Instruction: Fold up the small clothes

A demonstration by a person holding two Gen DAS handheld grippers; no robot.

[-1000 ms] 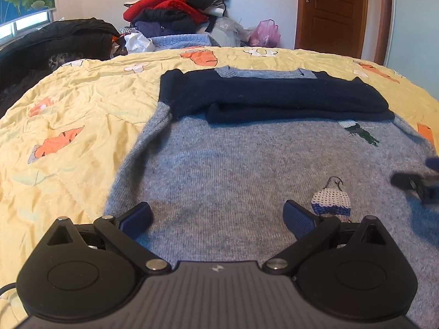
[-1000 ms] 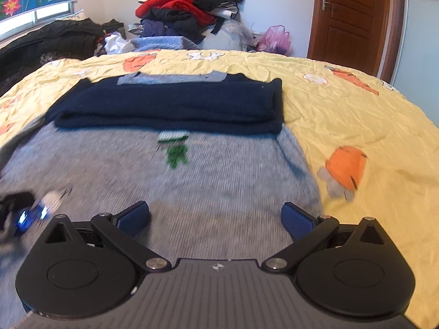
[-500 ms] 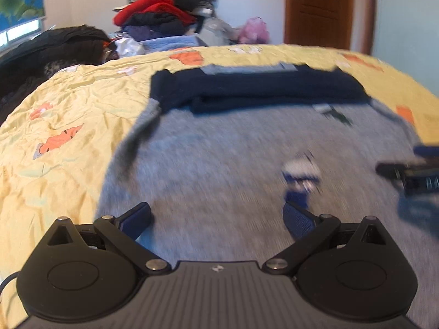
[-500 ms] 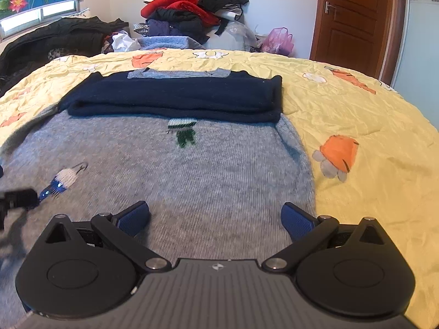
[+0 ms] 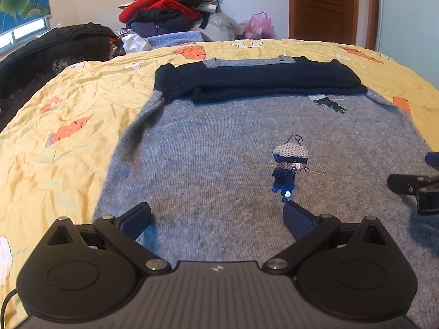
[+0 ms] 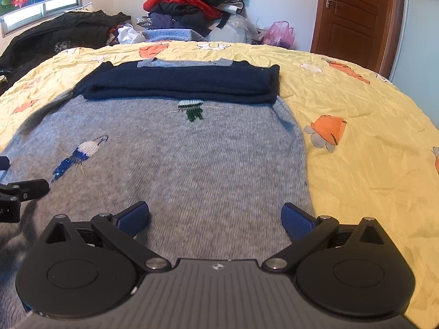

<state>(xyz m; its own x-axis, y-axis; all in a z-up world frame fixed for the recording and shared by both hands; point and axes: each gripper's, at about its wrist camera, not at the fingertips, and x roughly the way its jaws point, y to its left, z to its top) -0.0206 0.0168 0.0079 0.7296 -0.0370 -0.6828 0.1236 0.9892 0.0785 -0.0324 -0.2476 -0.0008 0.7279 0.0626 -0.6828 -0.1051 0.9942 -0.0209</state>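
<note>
Lying beneath left gripper point(image 5: 216, 219) | grey sweater point(image 5: 219, 150) (sleeves folded) | gripper wide

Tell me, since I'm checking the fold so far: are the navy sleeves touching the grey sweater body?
Touching. The right wrist view shows the navy sleeves folded flat across the grey sweater body, covering its upper part without a gap.

Left gripper point(image 5: 216, 216) and right gripper point(image 6: 215, 215): jaws spread wide.

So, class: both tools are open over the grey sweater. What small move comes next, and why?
Probably lower both tools to the near hem and close. The left tool and right tool hover open above the grey sweater, holding nothing, and its navy sleeves are already folded across.
</note>
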